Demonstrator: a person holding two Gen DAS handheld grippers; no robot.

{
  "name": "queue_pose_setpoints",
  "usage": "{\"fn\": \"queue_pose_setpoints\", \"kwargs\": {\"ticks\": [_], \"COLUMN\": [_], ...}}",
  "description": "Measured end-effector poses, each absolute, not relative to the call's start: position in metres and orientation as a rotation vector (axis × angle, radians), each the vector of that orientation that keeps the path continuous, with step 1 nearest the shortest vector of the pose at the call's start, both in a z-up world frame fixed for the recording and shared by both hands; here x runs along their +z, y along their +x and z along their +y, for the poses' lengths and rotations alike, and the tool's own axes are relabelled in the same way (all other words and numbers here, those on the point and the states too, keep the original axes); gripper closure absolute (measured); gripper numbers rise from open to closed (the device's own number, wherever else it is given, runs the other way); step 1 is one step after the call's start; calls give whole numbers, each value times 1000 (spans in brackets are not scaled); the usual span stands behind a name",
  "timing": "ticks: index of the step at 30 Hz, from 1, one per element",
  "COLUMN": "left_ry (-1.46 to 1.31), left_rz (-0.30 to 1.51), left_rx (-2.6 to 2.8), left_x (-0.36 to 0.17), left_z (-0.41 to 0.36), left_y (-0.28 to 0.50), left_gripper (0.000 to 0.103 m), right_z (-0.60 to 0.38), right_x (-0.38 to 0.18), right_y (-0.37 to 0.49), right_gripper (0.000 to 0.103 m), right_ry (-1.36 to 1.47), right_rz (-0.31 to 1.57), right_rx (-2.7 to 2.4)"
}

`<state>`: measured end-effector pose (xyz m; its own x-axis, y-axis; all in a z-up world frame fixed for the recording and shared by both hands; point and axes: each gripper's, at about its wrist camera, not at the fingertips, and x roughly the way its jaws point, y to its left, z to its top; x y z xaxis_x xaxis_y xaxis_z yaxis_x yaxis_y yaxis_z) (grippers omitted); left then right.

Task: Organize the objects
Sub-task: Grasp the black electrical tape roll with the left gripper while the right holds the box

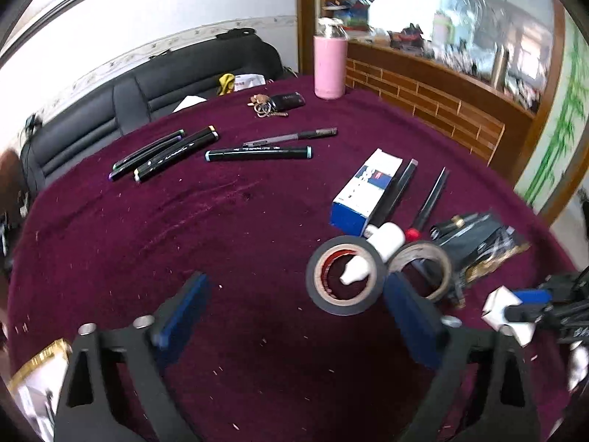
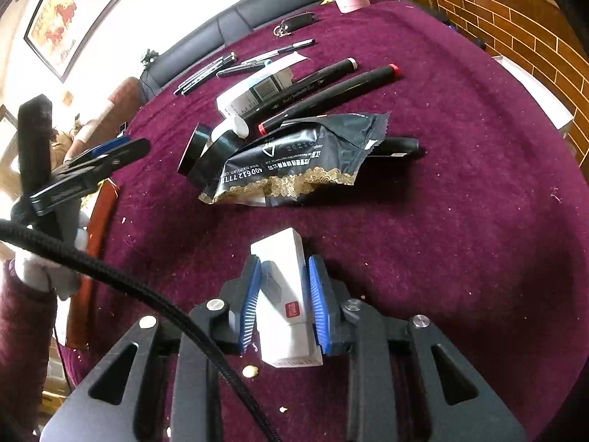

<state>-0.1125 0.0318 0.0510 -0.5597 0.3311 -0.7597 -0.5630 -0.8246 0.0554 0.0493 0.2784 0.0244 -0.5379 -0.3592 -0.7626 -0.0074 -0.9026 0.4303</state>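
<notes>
Gripping a small white box [image 2: 285, 294], the right gripper [image 2: 283, 305] has both blue pads pressed on its sides, just above the maroon tablecloth [image 2: 460, 221]. Left gripper [image 1: 294, 313] hangs spread, nothing between the jaws, black tape roll [image 1: 346, 276] just ahead.

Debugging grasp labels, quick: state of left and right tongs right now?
Left tongs: open, nothing between the pads; black tape roll just ahead.
Right tongs: closed on a small white box.
</notes>
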Motion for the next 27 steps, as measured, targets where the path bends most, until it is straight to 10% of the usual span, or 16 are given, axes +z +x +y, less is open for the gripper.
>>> {"fn": "queue_pose_setpoints", "kwargs": {"ticks": [3,13,16,17,27], "left_ry": [-1103,-1109,-1150,-1178,-1127], "left_rz": [506,530,507,500,324], "left_rx": [2274,2127,2147,2129,2111], "left_x": [36,22,22,21,46], "left_z": [45,77,82,86,73], "left_y": [-121,-135,-132,-130,-88], "left_gripper": [58,65,75,93,94], "right_z": [277,278,276,274,249], "right_x": [24,23,22,23,27], "right_y": [48,45,44,43,46], "right_gripper": [78,78,78,77,69], "right_ry": [1382,1371,1367,1367,1410], "right_rz": [-573,-590,-576,-566,-325], "right_rx": [-2526,-2522,-2535,-2541,-2615]}}
